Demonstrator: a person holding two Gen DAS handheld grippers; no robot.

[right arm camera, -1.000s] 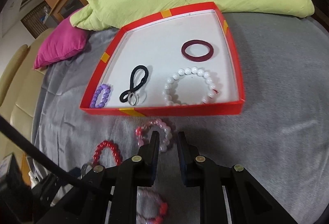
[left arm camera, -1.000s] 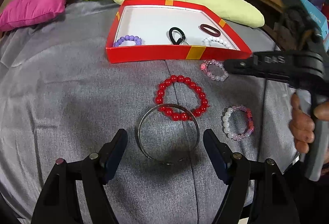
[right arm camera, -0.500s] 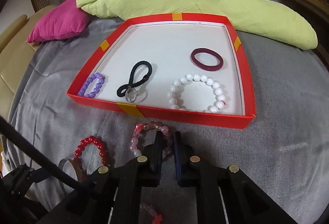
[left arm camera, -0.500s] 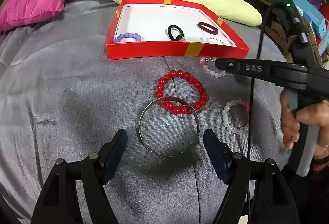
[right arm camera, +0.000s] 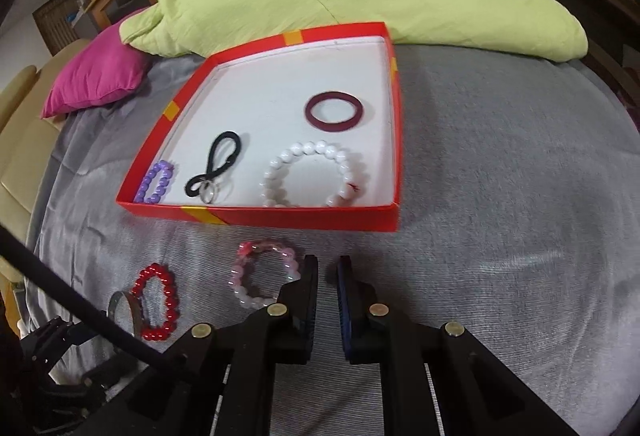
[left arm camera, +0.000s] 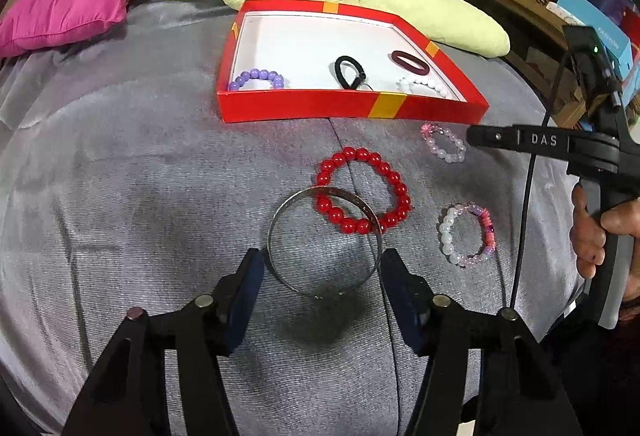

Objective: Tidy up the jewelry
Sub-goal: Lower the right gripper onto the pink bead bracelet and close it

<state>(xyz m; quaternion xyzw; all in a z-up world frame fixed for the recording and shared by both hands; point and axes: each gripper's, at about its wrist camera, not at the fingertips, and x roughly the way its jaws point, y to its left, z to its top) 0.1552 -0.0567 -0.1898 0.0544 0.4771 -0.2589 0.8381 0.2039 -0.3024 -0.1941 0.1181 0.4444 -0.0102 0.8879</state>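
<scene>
The pale pink bead bracelet [right arm camera: 263, 278] lies on the grey cover just before the red box [right arm camera: 280, 214], touching the right claw's [right arm camera: 328, 276] left finger; that claw is narrow, empty. Left claw [left arm camera: 322, 276], wide, straddles the metal bangle [left arm camera: 324, 241].

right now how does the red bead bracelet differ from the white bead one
The red bead bracelet lies outside on the grey cloth; the white bead bracelet lies inside the red box. The red one overlaps the metal bangle; the white one touches no other piece. Their bead colours differ. Both are closed loops of round beads, lying flat.
</scene>
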